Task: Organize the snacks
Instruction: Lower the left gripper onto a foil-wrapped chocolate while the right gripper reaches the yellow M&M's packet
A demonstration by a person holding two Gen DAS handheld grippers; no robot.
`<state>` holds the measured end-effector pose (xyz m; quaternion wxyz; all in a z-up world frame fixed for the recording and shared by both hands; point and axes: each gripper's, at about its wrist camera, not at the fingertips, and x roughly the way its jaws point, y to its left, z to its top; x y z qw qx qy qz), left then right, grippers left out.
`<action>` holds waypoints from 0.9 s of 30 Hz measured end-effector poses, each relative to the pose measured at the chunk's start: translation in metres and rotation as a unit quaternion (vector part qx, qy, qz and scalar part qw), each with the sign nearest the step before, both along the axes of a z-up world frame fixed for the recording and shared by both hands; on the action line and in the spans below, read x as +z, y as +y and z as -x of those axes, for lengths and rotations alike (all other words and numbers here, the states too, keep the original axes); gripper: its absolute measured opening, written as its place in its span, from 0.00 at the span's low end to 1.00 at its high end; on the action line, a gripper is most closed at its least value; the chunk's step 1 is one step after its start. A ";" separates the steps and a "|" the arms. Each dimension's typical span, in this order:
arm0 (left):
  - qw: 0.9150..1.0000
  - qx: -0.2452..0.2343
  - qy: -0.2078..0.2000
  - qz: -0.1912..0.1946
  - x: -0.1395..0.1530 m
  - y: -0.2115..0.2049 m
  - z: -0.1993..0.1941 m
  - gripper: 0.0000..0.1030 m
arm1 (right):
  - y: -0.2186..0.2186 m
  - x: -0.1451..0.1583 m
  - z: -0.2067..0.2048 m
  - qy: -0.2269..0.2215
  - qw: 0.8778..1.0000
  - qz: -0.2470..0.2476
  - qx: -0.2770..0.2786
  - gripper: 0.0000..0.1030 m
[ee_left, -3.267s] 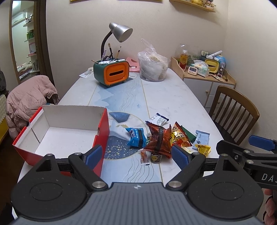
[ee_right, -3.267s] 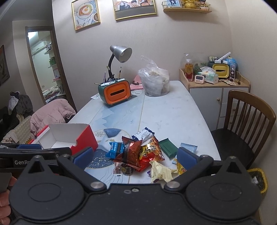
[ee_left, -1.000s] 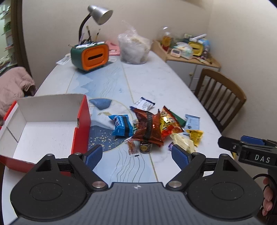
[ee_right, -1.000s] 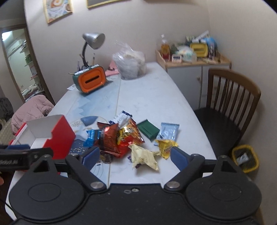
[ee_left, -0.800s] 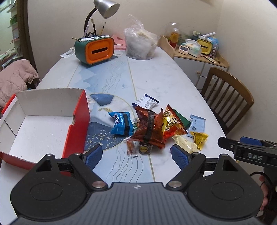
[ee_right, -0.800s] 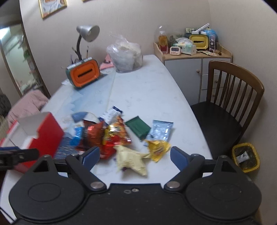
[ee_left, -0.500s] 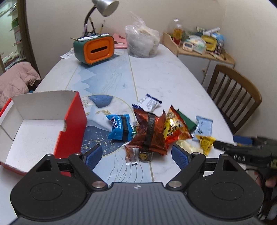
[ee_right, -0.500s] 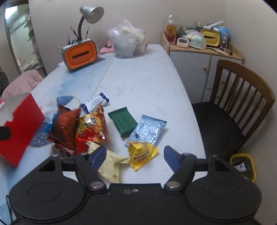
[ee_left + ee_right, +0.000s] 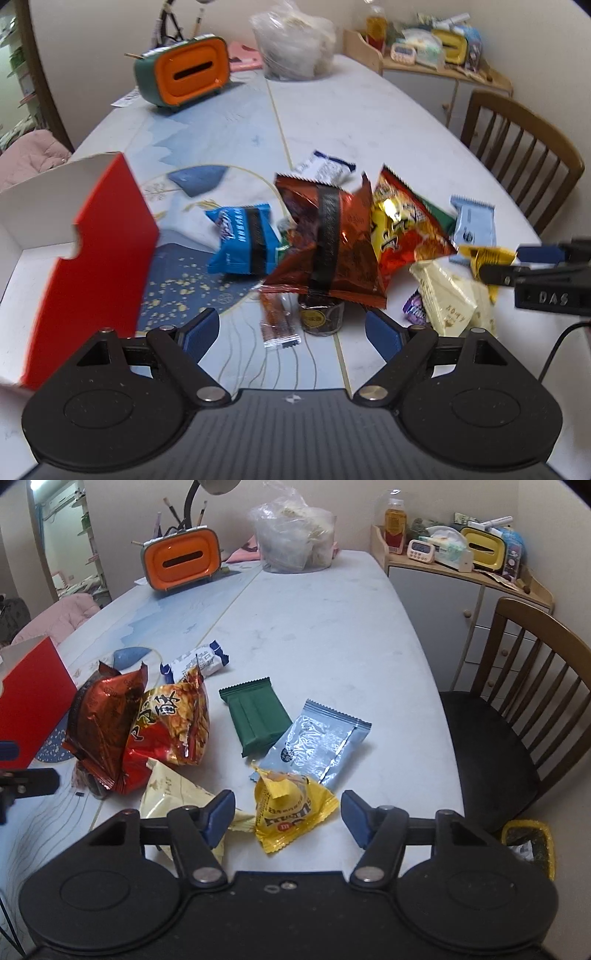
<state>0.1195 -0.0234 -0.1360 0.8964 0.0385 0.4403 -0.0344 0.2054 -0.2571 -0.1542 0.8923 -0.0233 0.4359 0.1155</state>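
Right tool (image 9: 287, 818), jaws closing around the yellow candy packet (image 9: 291, 808) near the surface's (image 9: 332, 627) right edge, pads not yet touching. Left tool (image 9: 291, 330) gapes wide, empty, over a small dark cup (image 9: 320, 314). Only left view shows the blue packet (image 9: 243, 240) and red box's (image 9: 107, 240) white inside; only right view shows the green packet (image 9: 256, 716) whole.

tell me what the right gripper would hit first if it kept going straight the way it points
Most likely the yellow candy packet. The right gripper points down at the table with its closing jaws on either side of that packet, not yet pressing it. Depth is hard to judge, so contact may be a little off-centre.
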 end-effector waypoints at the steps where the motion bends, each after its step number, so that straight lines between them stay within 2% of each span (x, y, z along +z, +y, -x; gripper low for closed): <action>1: 1.000 -0.002 0.004 0.003 -0.003 -0.002 -0.003 0.79 | 0.000 0.000 -0.001 0.000 1.000 0.000 0.000 0.59; 2: 1.000 -0.002 0.008 0.004 -0.006 -0.004 -0.005 0.75 | -0.001 -0.001 -0.002 0.000 1.000 -0.001 -0.001 0.58; 6: 1.000 -0.001 0.016 0.010 -0.015 -0.011 -0.009 0.70 | -0.002 -0.003 -0.005 0.004 1.000 -0.005 0.000 0.57; 8: 1.000 -0.007 0.016 0.004 -0.019 -0.017 -0.011 0.61 | 0.000 -0.006 -0.008 0.008 1.000 -0.002 0.004 0.55; 12: 1.000 -0.004 0.017 -0.005 -0.024 -0.024 -0.016 0.59 | 0.000 -0.009 -0.012 0.010 1.000 -0.002 0.002 0.52; 23: 1.000 0.013 0.022 -0.010 -0.028 -0.028 -0.022 0.34 | 0.003 -0.013 -0.013 0.010 1.000 0.001 0.013 0.41; 27: 1.000 0.020 0.024 -0.004 -0.027 -0.025 -0.022 0.33 | 0.002 -0.012 -0.011 0.011 1.000 -0.003 0.013 0.39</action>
